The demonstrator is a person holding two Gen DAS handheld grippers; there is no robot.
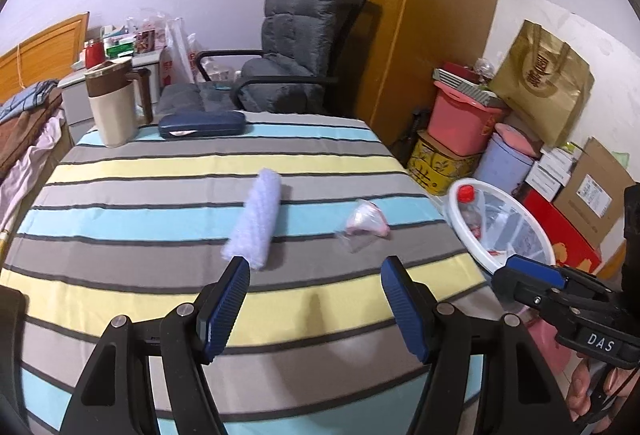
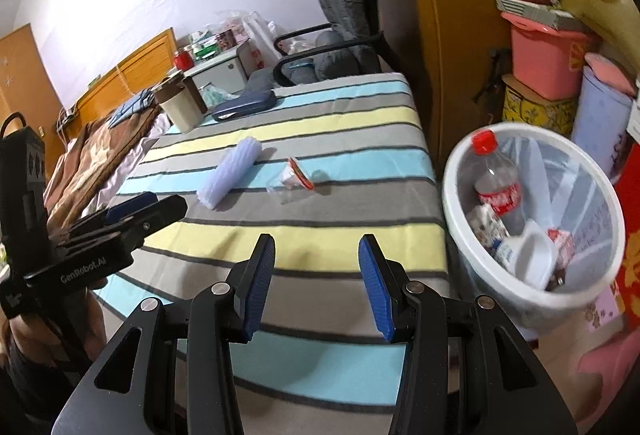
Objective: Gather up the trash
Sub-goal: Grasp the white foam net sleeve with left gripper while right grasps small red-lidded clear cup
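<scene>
left gripper [image 1: 314, 275] is seen released, blue pads spread wide over the striped table [image 1: 160, 299], nothing held. right gripper [image 2: 316, 255] likewise released, jaws apart above the near stripes, empty.

trash on the table: a crumpled clear wrapper [image 1: 362, 221] with pink inside, lying centre-right of the left wrist frame, near the table's right edge. just left of it, apart, a rolled pale-blue cloth [image 1: 256, 219] is laid lengthwise.

white bin [image 2: 456, 195] is placed on the floor beside the table's right edge, lower right of the right wrist frame; a red-capped bottle [image 2: 498, 187] and white packaging are seen inside.

far end of the table, upper left: a beige and brown jug [image 1: 112, 107] and a dark blue case [image 1: 200, 125], side by side. behind them a grey padded chair [image 1: 292, 55]. the path between grippers and wrapper is unobstructed. boxes, a pink tub [image 1: 460, 119] and a gold bag [image 1: 544, 83] are stacked beyond the bin.
</scene>
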